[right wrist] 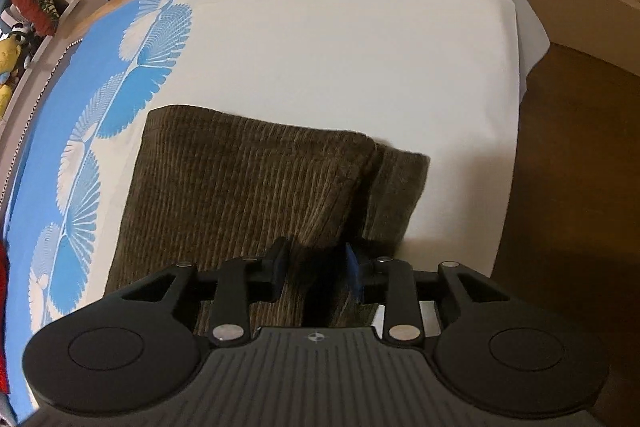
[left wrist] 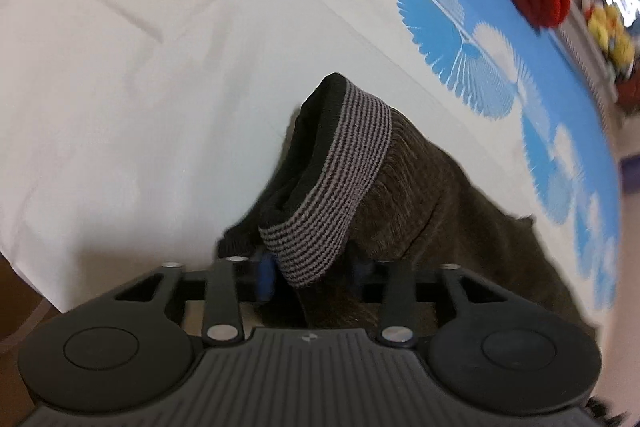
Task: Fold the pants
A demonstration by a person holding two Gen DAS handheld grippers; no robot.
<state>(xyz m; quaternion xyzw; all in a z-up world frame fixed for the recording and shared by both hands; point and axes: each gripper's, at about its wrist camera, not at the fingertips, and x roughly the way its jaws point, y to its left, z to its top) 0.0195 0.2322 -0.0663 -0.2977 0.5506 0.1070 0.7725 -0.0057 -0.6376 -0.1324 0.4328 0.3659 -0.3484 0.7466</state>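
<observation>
left gripper [left wrist: 314, 273]: fingers pinching pants [left wrist: 432, 195] waistband [left wrist: 332, 183] | right gripper [right wrist: 316, 273]: fingers pinching pants [right wrist: 240, 187] | on bed [right wrist: 340, 47]

We saw the left gripper [left wrist: 316, 273] clamped on the pants [left wrist: 420, 187] by their striped waistband [left wrist: 340, 183], above the bed [left wrist: 140, 87].

No readable text, label, brand or number shows in either wrist view.
</observation>
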